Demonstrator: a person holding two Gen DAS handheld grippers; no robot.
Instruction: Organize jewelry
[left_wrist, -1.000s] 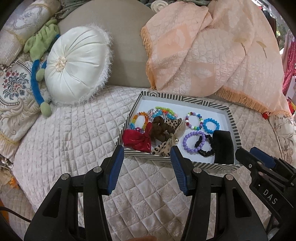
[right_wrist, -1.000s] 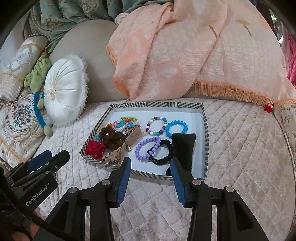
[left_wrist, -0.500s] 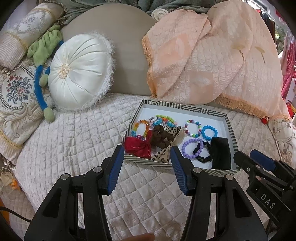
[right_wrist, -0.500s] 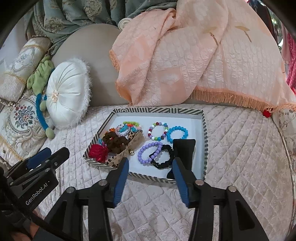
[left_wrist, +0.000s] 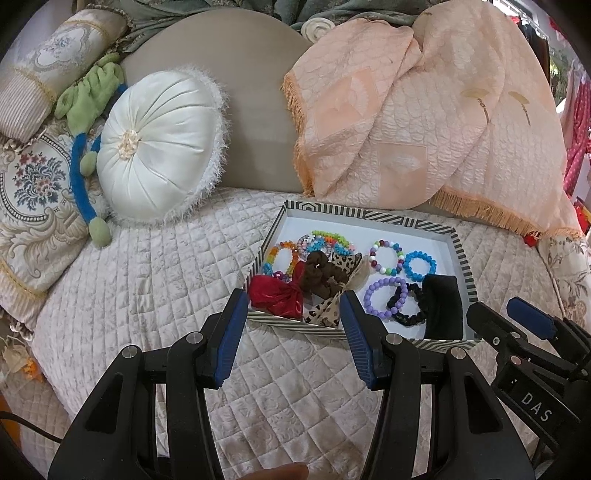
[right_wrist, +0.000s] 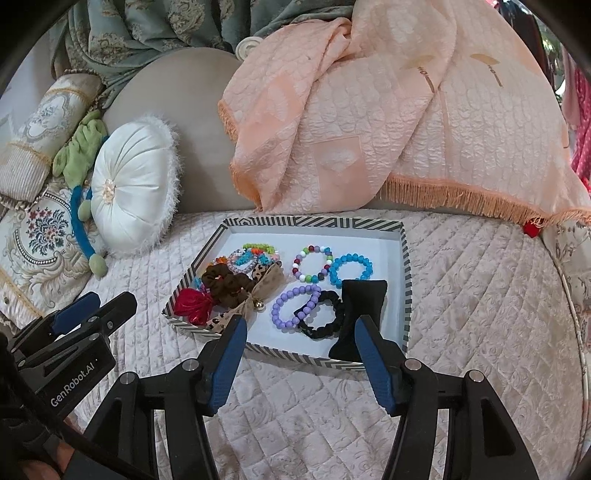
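The jewelry sits in a tray (right_wrist: 405, 280) with a striped rim and a white floor, which rests on a quilted bed (right_wrist: 480, 295). On the tray's left side there is a pile: a shiny red bow (right_wrist: 194, 306), a brown scrunchie (right_wrist: 225, 284), a spotted bow (right_wrist: 267, 277) with a small gold bell, and some bright bead bracelets (right_wrist: 255, 254) partly tucked under them. In the middle lie three bead rings apart from the pile: a many-colored one (right_wrist: 313, 264), a blue one (right_wrist: 351, 272) just beside it, and a purple one (right_wrist: 295, 306) nearer the front. A black scrunchie (right_wrist: 321, 315) touches the purple ring, and a black bow (right_wrist: 360, 314) lies over its right side. The right gripper (right_wrist: 299, 354) hangs above the bed just in front of the tray, its jaws opening with nothing between them; the black bow is near its right finger. The left gripper (left_wrist: 293, 332) hangs in front of the tray's left corner, jaws wide apart and empty, with the red bow just past its tips. A white round pillow (left_wrist: 159, 147) and a peach blanket (left_wrist: 424, 122) lie behind the tray.
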